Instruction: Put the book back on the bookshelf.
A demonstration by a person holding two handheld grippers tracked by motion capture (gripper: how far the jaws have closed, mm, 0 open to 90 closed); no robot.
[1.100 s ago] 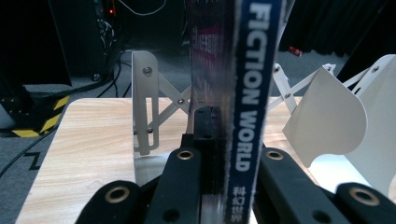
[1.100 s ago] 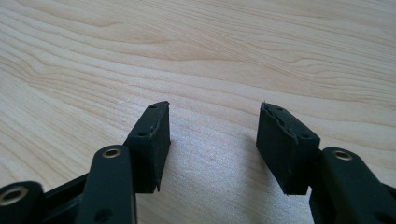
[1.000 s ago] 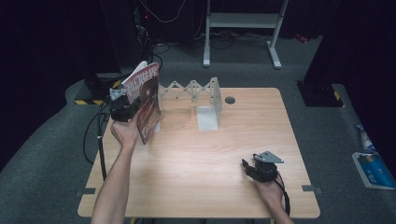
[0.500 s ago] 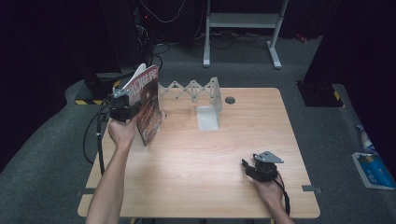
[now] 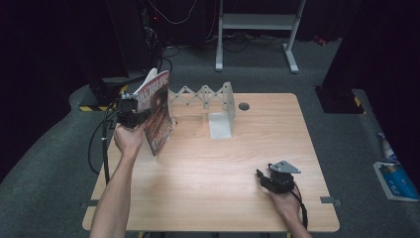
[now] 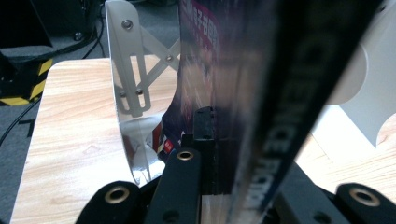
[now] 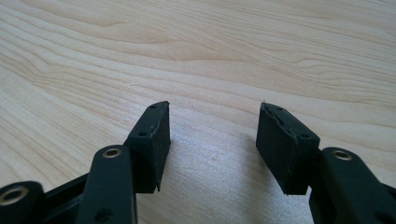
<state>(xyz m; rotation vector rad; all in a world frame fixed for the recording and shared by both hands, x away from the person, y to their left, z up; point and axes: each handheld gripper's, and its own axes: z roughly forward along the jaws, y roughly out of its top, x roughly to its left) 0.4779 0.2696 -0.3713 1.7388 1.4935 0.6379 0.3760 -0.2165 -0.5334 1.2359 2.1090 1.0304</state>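
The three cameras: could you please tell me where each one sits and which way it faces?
High view: above the person's side, facing forward and down on the table; both forearms enter from below.
Left gripper view: on the left hand-held gripper, looking along jaws clamping the magazine, rack behind.
Right gripper view: on the right hand-held gripper, facing wood.
Shared: magazine, rack, table.

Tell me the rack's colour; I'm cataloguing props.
Silver-grey metal rack, clearest in the high view.

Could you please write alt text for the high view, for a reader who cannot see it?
The left gripper holds a magazine upright at the wooden table's far left, beside a white folding rack. The right gripper rests, jaws open, near the table's front right corner.
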